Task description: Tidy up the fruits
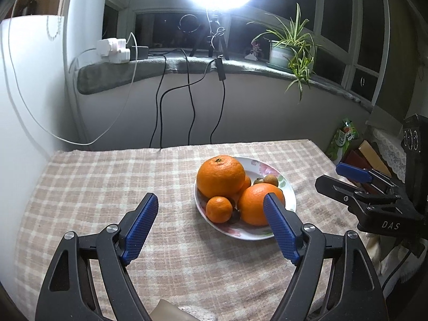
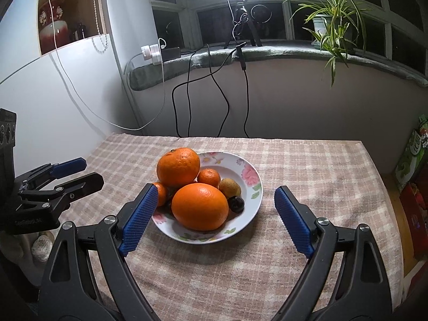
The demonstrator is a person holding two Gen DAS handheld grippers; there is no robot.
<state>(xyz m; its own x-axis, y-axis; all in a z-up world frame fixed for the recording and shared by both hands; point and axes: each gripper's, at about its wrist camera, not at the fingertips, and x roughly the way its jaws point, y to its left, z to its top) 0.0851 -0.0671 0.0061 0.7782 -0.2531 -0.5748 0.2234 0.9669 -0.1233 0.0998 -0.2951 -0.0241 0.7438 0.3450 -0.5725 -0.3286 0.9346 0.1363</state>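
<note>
- Left tongs (image 1: 211, 203) spread, empty, angled down over the tabletop (image 1: 107, 187).
- Right tongs (image 2: 214, 195) spread, empty, angled down; fruit plate (image 2: 251, 171) just ahead between them.

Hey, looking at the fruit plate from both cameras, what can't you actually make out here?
- Left view: the left tool finger covers part of the near orange.
- Left view: the big orange hides most of a small one behind it; the dark fruit is mostly hidden.
- Right view: the right tool finger covers the left small orange.
- Both views: the ring light is cut off by the top edge, overexposed.
</note>
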